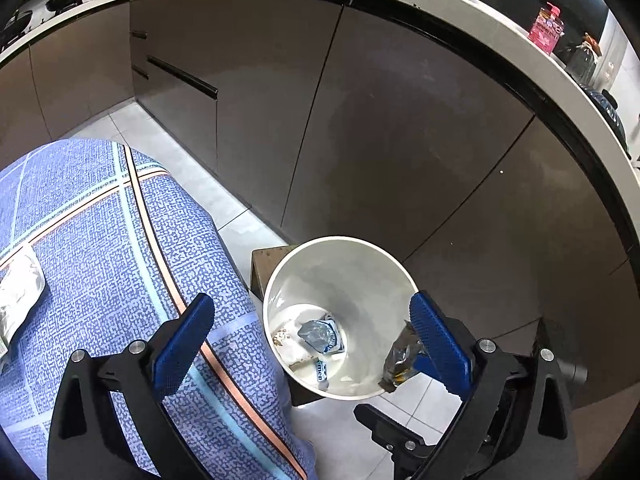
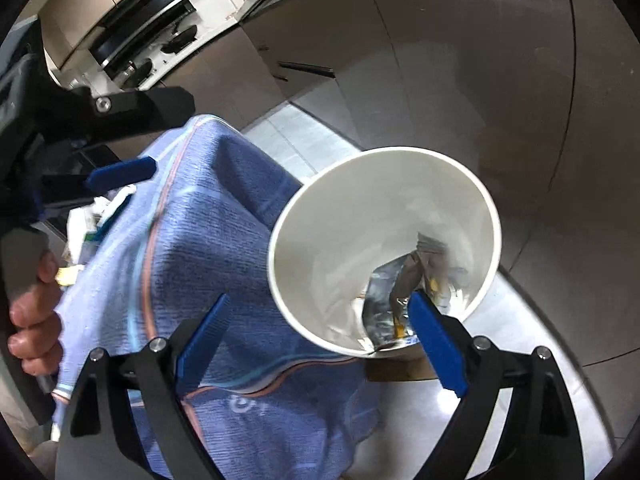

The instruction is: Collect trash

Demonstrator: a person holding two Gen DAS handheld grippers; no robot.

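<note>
A white bin (image 1: 280,276) stands on the floor beside the cloth-covered table, with several wrappers on its bottom (image 1: 320,336). My left gripper (image 1: 312,300) hangs over it, open wide. A dark foil wrapper (image 1: 400,360) dangles loose against its right finger, over the bin's near rim; the other finger is far from it. My right gripper (image 2: 320,300) is open too, above the bin (image 2: 288,216). A crumpled silver-brown wrapper (image 2: 404,284) lies blurred inside, just past its right fingertip. At the upper left, a person's hand (image 2: 32,320) holds the left gripper; one of its blue fingers (image 2: 120,172) shows.
A blue patterned cloth (image 1: 100,240) covers the table on the left. A white crumpled wrapper (image 1: 16,300) lies on it, and more litter (image 2: 92,220) sits at its far edge. Brown cabinet doors (image 1: 400,140) stand behind the bin. A small brown box (image 1: 268,264) sits under the bin.
</note>
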